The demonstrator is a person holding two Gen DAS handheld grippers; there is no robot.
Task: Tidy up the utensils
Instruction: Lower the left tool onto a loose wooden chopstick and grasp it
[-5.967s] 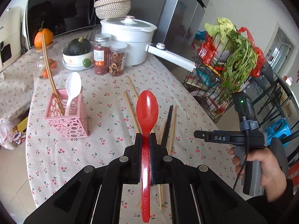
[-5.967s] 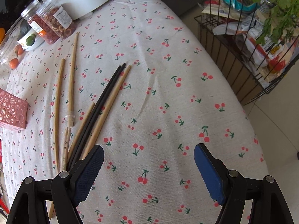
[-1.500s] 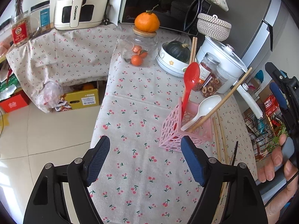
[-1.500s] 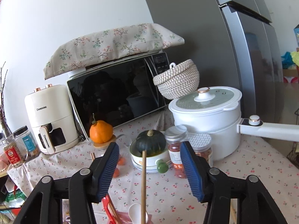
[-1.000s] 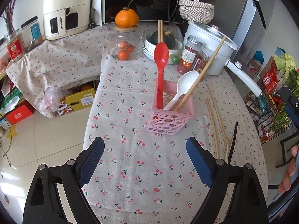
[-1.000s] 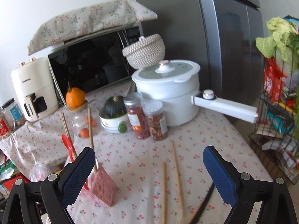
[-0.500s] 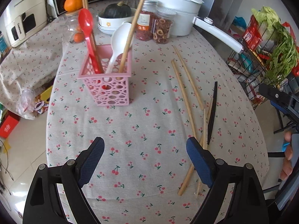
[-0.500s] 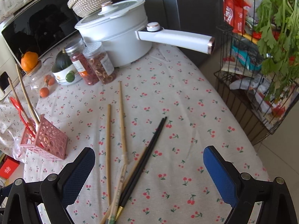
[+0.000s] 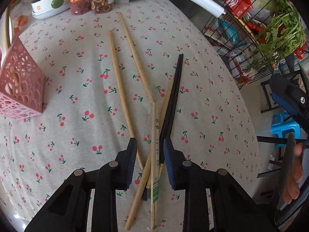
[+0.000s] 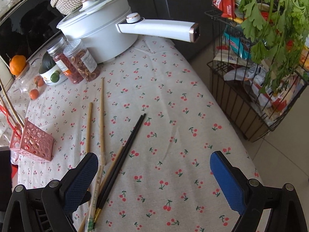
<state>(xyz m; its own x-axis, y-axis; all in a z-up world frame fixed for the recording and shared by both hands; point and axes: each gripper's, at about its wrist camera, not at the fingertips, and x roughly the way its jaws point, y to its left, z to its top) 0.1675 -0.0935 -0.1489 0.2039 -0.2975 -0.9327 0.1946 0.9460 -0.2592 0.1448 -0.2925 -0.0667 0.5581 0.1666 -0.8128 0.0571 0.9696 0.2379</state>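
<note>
Several chopsticks lie crossed on the cherry-print tablecloth: two long wooden ones point(image 9: 123, 89), a black pair point(image 9: 172, 98), and a wrapped bamboo pair point(image 9: 155, 150). My left gripper point(image 9: 148, 156) is low over them, jaws partly closed around the wrapped pair and the near ends of the black pair, not gripping. The pink utensil basket point(image 9: 18, 89) stands at the left, also in the right wrist view point(image 10: 34, 145), holding a red spoon point(image 10: 7, 116). My right gripper point(image 10: 154, 176) is open and empty above the table, right of the black chopsticks point(image 10: 123, 152).
A white pot point(image 10: 98, 31) with a long handle point(image 10: 160, 29), two jars point(image 10: 77, 63) and a bowl point(image 10: 52, 73) stand at the back. A wire rack with greens point(image 10: 270, 58) stands right of the table edge.
My left gripper has dropped down to the chopstick pile and its jaws have narrowed around the near ends. The right gripper moved slightly lower and closer to the table.
</note>
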